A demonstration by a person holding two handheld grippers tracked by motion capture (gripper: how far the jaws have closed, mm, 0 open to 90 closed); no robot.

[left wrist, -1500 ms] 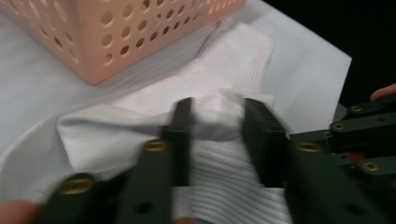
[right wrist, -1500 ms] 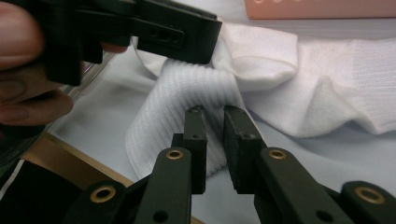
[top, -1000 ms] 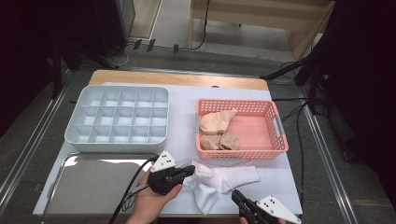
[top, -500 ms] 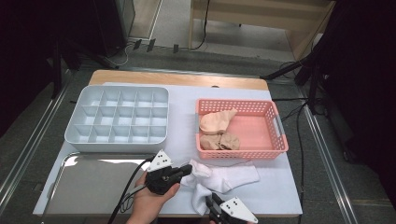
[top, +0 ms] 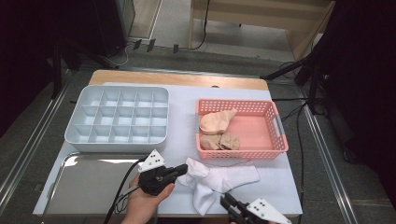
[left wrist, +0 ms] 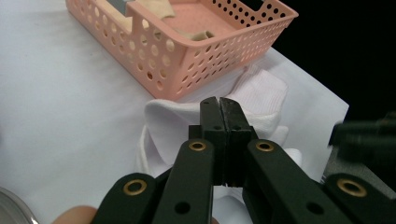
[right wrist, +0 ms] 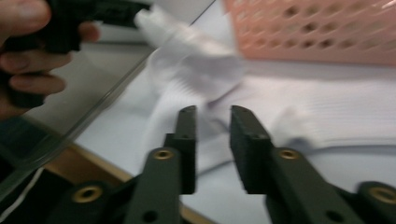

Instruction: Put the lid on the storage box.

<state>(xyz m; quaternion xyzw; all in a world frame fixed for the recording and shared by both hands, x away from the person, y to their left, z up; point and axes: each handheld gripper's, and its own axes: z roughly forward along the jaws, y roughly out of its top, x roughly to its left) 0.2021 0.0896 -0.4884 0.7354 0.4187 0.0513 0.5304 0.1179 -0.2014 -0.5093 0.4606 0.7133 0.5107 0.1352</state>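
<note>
Socks [top: 215,181] lie in a white heap on the cloth-covered table [top: 182,140], right at the front edge and just in front of the pink basket [top: 278,140]. The left gripper [top: 183,170] has its tips at the left end of that heap. In the left gripper view its jaws are pressed flat together, clenched, with the white fabric [left wrist: 261,93] just past the tips and underneath them; whether any cloth is pinched between them I cannot tell. The pink basket [left wrist: 187,56] stands beyond the tips in that view, with beige socks [left wrist: 159,7] inside it.

The right gripper [top: 225,200] sits at the near end of the heap, its tips pointing up toward the white fabric. In the right gripper view its jaws stand a little apart, released, holding nothing; the socks [right wrist: 196,79] lie just ahead of the tips and spread off to their right, and the picture is blurred. The other hand [right wrist: 28,56] with its gripper shows to the upper left of these tips.

To the left of the left gripper's fingers lies a metal tray [top: 84,186], and beyond it a grey divided box [top: 116,116].
</note>
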